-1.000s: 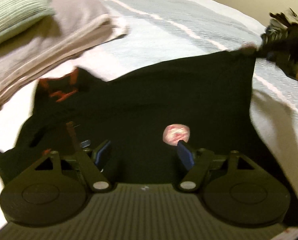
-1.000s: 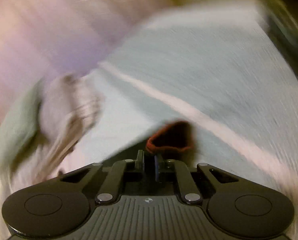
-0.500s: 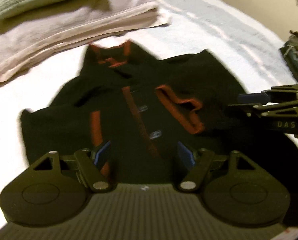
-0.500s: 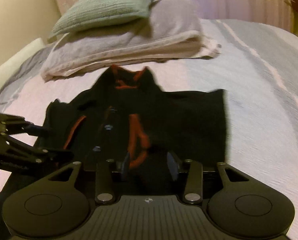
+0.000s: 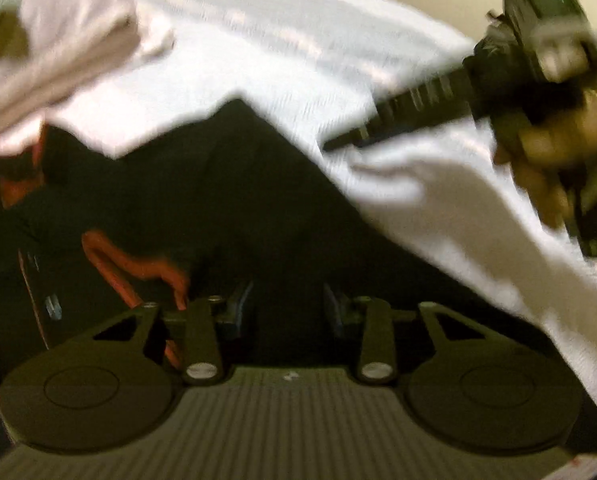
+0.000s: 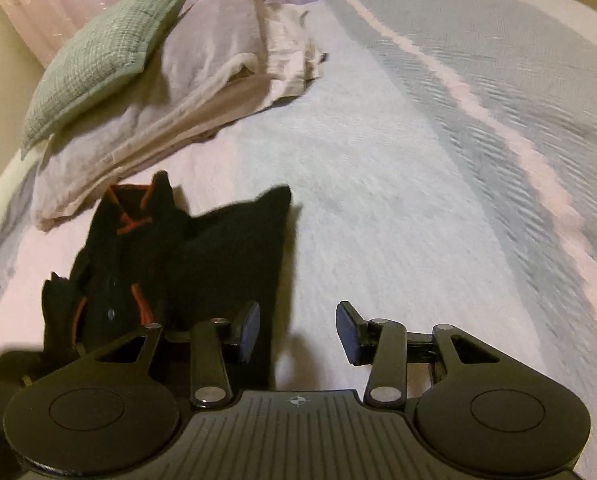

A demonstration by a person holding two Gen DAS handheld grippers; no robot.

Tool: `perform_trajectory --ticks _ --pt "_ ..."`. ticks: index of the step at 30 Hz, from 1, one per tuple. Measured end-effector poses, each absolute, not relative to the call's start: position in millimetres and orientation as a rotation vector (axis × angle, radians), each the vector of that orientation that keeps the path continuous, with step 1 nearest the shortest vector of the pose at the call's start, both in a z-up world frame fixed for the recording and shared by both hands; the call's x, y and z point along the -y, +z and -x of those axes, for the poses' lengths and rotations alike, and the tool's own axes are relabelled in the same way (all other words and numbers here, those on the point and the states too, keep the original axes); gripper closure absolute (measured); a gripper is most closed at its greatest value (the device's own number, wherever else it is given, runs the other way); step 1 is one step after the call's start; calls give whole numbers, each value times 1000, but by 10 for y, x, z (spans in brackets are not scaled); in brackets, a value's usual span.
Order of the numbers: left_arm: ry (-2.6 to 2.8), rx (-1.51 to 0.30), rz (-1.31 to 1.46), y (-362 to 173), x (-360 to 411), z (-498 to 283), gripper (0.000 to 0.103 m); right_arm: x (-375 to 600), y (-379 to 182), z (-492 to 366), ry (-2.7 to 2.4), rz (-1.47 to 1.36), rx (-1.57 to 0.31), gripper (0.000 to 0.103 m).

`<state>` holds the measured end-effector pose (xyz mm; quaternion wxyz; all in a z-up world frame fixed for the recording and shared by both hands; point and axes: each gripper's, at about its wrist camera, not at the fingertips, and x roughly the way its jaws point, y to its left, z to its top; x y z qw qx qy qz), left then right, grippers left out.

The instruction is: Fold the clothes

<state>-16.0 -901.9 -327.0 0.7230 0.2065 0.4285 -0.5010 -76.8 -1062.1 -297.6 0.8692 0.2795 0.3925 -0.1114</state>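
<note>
Fingers of both the left gripper [image 5: 288, 306] and right gripper [image 6: 298, 332] spread empty above the black shirt [image 6: 218, 256] on the bed [image 6: 418, 200].

left tool [image 5: 288, 304], right tool [image 6: 298, 330] agape

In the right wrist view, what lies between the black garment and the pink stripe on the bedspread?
Only bare bedspread. The right wrist view shows nothing lying between the black garment and the pink stripe.

Garment [image 6: 202, 256] lies on bed [image 6: 398, 200], before stacked blankets [image 6: 202, 80] under a pillow [image 6: 106, 52]
</note>
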Motion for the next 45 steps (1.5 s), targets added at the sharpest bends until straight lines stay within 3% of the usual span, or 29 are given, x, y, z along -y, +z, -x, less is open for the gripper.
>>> perform_trajectory --ticks 6,7,8,9,13,15,17,18,24,30,33,39,45 --pt "-1072 -1003 -397 -3431 8836 233 74 10867 -3193 154 -172 -647 -808 64" --pt "-1071 -1000 -394 -3434 8826 247 74 10888 -3229 41 -163 -649 -817 70" --pt "-1069 -997 -388 -3441 8819 256 74 10898 -3253 -73 -160 -623 -828 93" --pt "-1066 -998 -375 -3442 8810 253 74 10906 -3275 -168 -186 -590 -838 99" --pt "-1061 -993 -320 -3392 8742 233 74 11048 -3359 -319 -256 -614 -842 98" --pt "-1057 -981 -301 -3287 8659 202 74 11018 -3293 -264 -289 -575 -829 92" --pt "-1037 -964 -306 -3185 8526 178 74 10975 -3182 -168 -350 -518 -825 75" --pt "-1024 -953 -312 -3121 8439 168 73 10957 -3124 -108 -375 -502 -825 74" --pt "-890 -943 -365 -2955 7625 -58 65 10438 -2817 414 -229 -556 -825 73" --pt "-795 -1015 -395 -3249 6949 -196 64 9916 -3093 670 -102 -559 -973 72" --pt "-794 -1049 -361 -3419 6762 -277 61 9878 -3191 716 -119 -537 -988 72" --pt "-806 -1021 -310 -3241 6433 -199 58 9562 -2875 918 -175 -488 -954 72" --pt "-835 -1089 -350 -3338 6146 -37 56 9218 -3033 1335 -226 -503 -1047 71"
